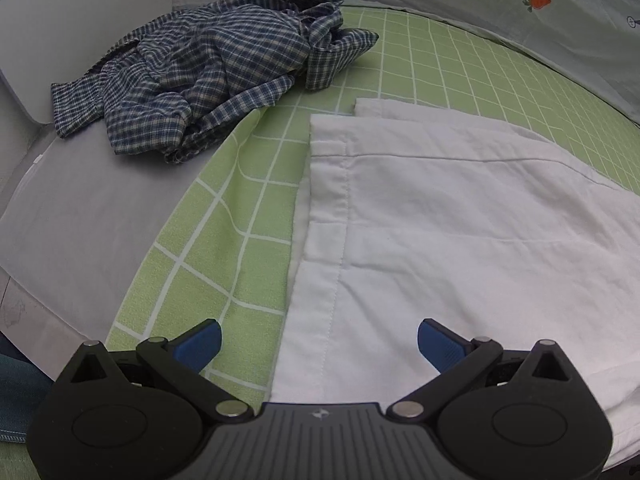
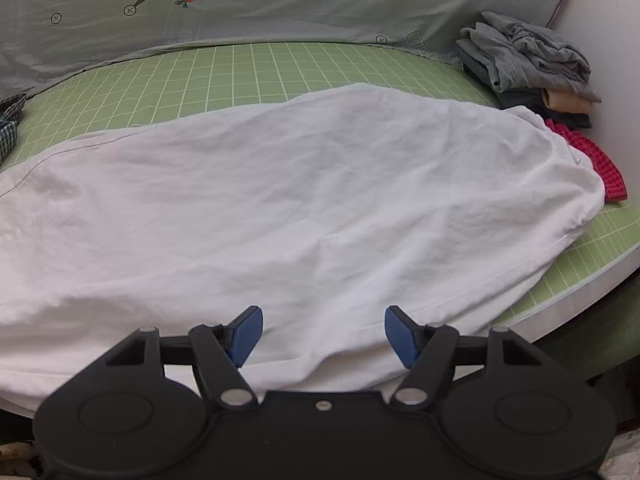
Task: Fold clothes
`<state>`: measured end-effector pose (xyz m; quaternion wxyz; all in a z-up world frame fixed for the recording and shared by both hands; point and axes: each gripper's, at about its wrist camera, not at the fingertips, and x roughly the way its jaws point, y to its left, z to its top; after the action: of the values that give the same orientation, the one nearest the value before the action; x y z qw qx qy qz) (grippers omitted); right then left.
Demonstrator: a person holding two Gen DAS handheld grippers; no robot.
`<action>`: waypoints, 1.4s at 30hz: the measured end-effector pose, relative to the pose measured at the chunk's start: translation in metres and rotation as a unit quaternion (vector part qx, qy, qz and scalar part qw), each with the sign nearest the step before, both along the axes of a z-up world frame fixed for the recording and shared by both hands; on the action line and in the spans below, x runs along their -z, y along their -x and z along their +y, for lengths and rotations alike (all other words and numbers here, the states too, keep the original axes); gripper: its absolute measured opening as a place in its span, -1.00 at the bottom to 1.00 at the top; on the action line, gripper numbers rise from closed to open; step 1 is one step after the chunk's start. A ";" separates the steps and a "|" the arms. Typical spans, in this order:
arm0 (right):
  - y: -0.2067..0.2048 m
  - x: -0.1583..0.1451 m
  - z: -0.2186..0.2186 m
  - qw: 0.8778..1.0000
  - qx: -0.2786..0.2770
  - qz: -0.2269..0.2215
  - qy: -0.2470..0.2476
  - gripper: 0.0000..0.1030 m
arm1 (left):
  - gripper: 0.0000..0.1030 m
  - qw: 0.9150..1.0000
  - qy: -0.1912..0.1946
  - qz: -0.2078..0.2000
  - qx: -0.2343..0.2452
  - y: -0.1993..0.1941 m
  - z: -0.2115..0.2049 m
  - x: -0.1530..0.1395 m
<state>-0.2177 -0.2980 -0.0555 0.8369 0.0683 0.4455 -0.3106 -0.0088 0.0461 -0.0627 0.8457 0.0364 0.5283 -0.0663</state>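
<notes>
A white garment [image 1: 460,232] lies spread flat on the green checked sheet [image 1: 224,256], its hemmed edge running down the middle of the left wrist view. My left gripper [image 1: 320,346] hovers open above that hem, nothing between its blue pads. In the right wrist view the same white garment [image 2: 280,200] fills the middle, folded over into a long flat shape. My right gripper [image 2: 324,336] stands open just above its near edge, with only cloth below the pads.
A crumpled blue plaid shirt [image 1: 208,72] lies at the far left on a grey pillow [image 1: 80,216]. A pile of folded grey and dark clothes [image 2: 528,64] sits at the back right, with a red checked cloth [image 2: 592,160] peeking from under the white garment. A carrot-print quilt [image 2: 280,4] borders the back.
</notes>
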 end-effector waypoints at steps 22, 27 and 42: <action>-0.129 0.002 -0.014 0.995 -0.087 -0.029 0.046 0.78 | 0.47 0.998 0.052 -0.030 -0.007 -0.112 -0.024 0.002; -0.151 0.005 -0.045 0.999 -0.021 -0.041 0.006 0.82 | 0.10 0.996 0.079 -0.033 -0.002 -0.117 -0.025 0.006; -0.175 0.001 -0.090 0.999 0.013 -0.045 0.023 0.82 | -0.97 0.987 0.124 -0.101 -0.033 -0.137 -0.034 -0.050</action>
<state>-0.0431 -0.3876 -0.0562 0.8532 0.0689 0.3992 -0.3286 0.1277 0.0122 -0.0132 0.8945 -0.0794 0.4286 -0.0990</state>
